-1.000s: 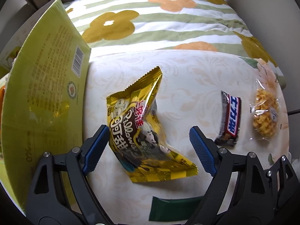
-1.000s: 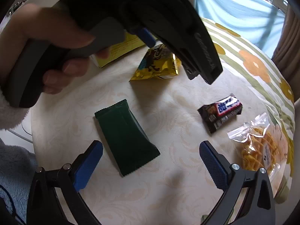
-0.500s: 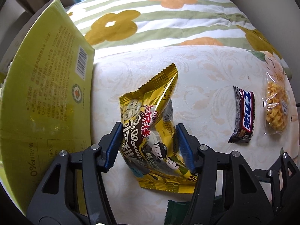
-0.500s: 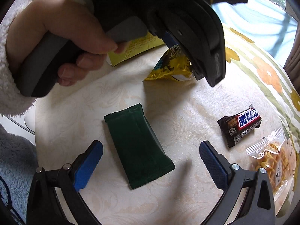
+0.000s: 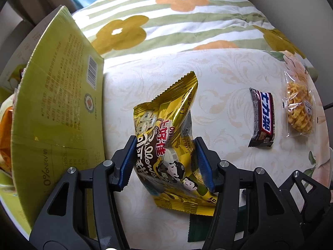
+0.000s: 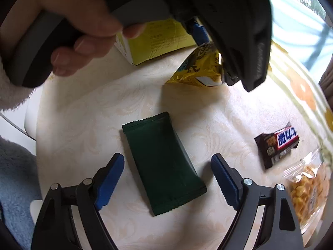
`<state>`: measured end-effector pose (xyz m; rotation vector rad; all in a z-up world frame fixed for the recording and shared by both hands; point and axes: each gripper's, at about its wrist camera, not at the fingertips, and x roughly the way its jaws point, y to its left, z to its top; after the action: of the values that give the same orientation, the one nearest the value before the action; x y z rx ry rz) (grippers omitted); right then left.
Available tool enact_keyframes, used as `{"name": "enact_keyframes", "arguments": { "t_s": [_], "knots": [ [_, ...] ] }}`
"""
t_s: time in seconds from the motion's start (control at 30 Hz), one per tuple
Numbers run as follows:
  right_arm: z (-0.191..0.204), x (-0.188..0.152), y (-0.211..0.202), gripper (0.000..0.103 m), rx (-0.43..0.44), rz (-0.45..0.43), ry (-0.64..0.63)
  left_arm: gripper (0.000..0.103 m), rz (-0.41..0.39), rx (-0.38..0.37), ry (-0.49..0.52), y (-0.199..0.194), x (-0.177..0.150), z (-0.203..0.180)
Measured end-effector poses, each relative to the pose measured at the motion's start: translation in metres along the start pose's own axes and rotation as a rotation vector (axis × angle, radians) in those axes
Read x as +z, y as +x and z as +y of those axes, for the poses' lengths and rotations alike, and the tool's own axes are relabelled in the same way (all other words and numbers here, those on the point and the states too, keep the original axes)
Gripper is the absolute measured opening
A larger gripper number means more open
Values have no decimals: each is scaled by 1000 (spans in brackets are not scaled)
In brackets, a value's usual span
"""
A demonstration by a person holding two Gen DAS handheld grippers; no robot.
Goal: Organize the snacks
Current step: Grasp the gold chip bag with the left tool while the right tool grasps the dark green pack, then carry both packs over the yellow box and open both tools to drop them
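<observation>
A gold snack bag stands crumpled on the cream tablecloth, and my left gripper is shut on its lower half, both blue pads pressing its sides. The same gold bag shows in the right wrist view under the left tool, which a hand holds. A dark green packet lies flat between the jaws of my right gripper. Those jaws are closing, with a gap still on each side of the packet. A corner of the green packet peeks out below the gold bag.
An open yellow-green carton stands at the left, close to the gold bag. A black chocolate bar and a clear bag of yellow crisps lie at the right. A striped floral cushion lies beyond the table.
My left jaws have come together onto the gold bag, squeezing it upright. My right jaws have narrowed around the green packet without touching it.
</observation>
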<state>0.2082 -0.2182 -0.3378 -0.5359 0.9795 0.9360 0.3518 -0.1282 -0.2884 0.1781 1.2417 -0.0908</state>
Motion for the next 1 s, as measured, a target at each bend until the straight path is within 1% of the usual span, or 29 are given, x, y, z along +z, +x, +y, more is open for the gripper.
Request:
{"name": "enact_keyframes", "arguments": {
  "t_s": [0.03,0.07,0.13,0.2,0.27,0.47,0.63,0.73,0.8,1.0],
  "knots": [
    [1,0,0,75,-7,1,-10,51,-4,3,3,-1,1,0],
    [2,1,0,72,-14,1,-18,51,-7,3,6,-3,1,0],
    [4,-2,-1,57,-16,-4,-31,51,-14,6,8,-5,1,-1],
    [4,-1,-3,47,-17,-6,-41,51,-18,8,9,-8,1,-2],
    [5,-1,-4,46,-20,-1,-45,51,-24,8,9,-11,0,-3],
    [11,0,-14,45,-32,2,-34,51,-40,8,16,-22,-1,-6],
    [9,2,-31,45,-55,-10,-2,51,-73,3,18,-43,0,-8],
    [6,4,-47,45,-82,-34,24,51,-109,-1,12,-63,2,-9],
    [-6,5,-55,45,-105,-57,44,51,-138,0,5,-78,3,-9],
    [-17,18,-93,45,-170,-114,73,51,-244,8,-55,-134,7,5]
  ]
}}
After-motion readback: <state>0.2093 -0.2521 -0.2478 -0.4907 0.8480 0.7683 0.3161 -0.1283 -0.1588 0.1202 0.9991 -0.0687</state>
